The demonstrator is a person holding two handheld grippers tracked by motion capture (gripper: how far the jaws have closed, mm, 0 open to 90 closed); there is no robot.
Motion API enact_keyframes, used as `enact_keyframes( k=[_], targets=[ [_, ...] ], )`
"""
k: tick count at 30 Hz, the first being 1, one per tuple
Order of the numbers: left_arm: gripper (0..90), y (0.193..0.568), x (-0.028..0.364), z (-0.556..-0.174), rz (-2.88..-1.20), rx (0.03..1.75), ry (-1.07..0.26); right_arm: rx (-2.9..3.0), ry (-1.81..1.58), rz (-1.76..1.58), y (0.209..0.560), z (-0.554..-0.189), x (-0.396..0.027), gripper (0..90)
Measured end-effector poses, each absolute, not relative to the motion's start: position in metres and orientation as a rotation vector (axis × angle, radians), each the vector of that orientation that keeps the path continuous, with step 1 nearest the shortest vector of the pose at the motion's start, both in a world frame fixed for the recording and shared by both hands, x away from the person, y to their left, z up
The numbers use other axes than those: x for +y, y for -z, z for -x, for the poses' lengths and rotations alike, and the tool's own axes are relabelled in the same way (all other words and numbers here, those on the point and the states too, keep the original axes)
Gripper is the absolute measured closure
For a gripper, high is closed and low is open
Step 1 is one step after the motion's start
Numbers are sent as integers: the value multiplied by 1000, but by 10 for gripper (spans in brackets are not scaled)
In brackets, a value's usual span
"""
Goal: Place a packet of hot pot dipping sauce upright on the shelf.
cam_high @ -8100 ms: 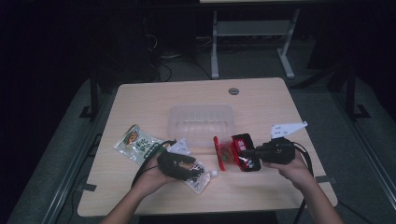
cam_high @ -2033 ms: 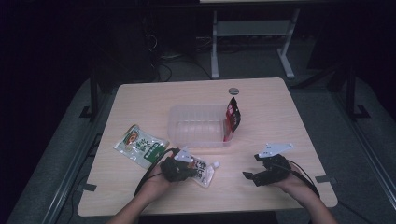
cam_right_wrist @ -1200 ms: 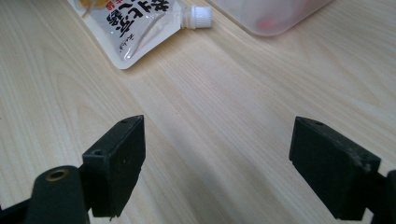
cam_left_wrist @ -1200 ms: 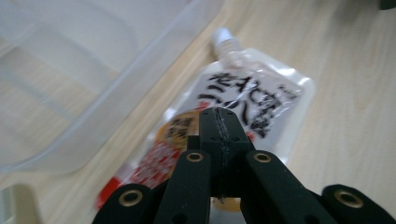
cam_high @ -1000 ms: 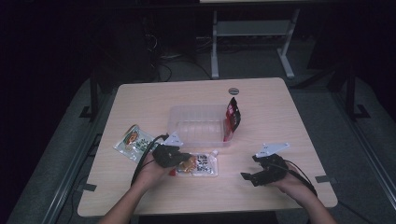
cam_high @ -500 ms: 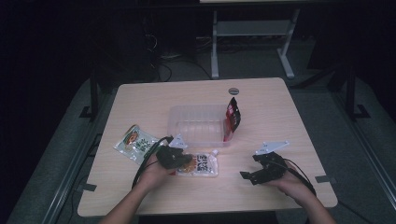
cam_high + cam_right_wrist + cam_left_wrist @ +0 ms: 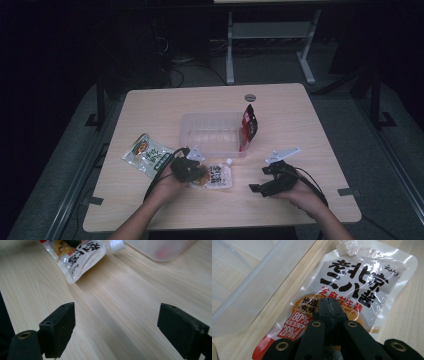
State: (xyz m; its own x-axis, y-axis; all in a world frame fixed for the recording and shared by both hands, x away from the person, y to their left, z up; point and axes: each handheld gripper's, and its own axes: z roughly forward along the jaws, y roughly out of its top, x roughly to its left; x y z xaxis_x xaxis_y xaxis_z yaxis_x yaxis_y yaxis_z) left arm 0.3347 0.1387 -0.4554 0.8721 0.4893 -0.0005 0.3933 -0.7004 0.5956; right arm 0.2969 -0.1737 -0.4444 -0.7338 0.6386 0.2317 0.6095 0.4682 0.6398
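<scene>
Just before the clear tub (image 7: 210, 135), left gripper (image 7: 329, 308) clenched on the glossy sauce pouch (image 7: 352, 287); slick film may slip free when lifted; right gripper (image 7: 116, 327) gapes idle.

Your two forearms reached in from the near edge of the table, each hand holding a gripper. Your left hand (image 7: 167, 181) held the left gripper (image 7: 192, 171) low over the tabletop, pointing toward your right. Its two black jaws were pressed together, pinching the lower part of a flat white pouch (image 7: 352, 287). Your right hand (image 7: 300, 192) held the right gripper (image 7: 261, 179) well apart from the left one, pointing to your left across the table. Its jaws stood wide apart, with nothing between them.
</scene>
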Motion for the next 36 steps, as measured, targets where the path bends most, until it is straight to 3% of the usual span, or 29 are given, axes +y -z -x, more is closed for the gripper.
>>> enact_keyframes(
  k=[23,32,36],
  targets=[
    [900,454,135,-336,-2445,672,-192,2757,-1230,-1045,446,-328,-97,160],
    [900,455,135,-336,-2435,685,-186,2773,-1200,-1072,452,-328,-95,173],
    [900,454,136,-337,-2453,674,-185,2805,-1189,-1053,458,-325,-93,240]
  ],
)
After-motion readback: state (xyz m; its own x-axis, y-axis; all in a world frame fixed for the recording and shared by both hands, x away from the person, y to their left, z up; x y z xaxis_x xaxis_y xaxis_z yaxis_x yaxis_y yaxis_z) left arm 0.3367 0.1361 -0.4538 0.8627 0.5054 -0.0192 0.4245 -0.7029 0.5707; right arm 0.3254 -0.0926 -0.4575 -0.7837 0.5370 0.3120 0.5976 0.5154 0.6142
